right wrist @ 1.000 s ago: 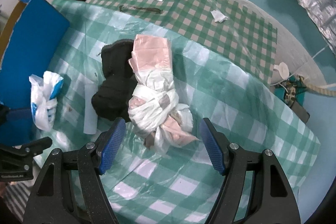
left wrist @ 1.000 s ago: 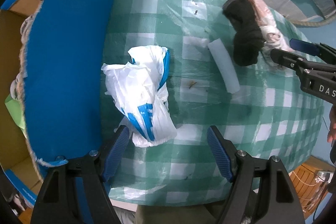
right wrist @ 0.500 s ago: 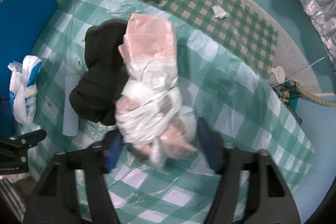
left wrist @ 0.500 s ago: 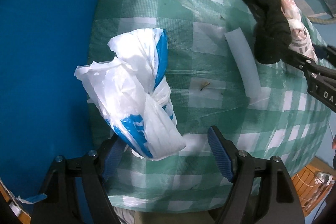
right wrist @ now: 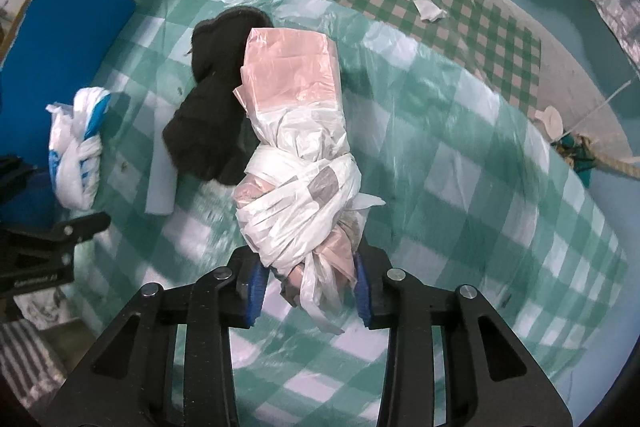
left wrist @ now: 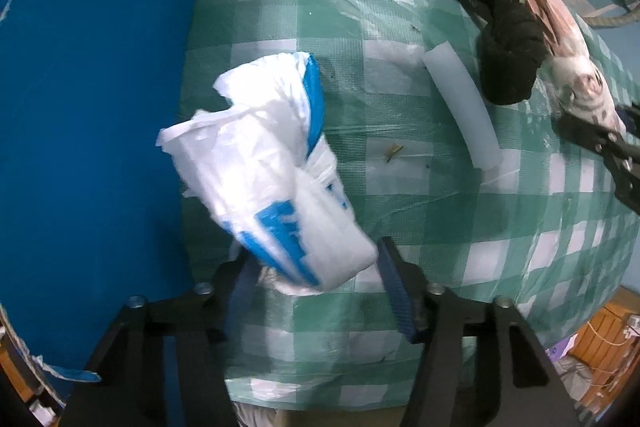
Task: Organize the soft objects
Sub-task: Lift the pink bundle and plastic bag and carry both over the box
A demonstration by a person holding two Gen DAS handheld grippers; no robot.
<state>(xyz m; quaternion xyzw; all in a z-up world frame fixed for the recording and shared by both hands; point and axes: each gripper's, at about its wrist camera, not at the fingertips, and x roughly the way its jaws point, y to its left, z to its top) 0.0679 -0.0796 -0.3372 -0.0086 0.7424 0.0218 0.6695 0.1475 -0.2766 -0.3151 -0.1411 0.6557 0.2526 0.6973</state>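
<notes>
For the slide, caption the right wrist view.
Right claw closing on a knotted pink-and-white bag bundle over a green checked cloth.

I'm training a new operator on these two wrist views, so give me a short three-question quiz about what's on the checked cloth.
1. True or false: the black sock lies beside the pink and white bag bundle.
2. Which gripper has the blue and white bag between its jaws? A left gripper B right gripper
3. What white strip lies between sock and blue and white bag?

Key: 1 true. 2 A. 3 the foam strip.
</notes>
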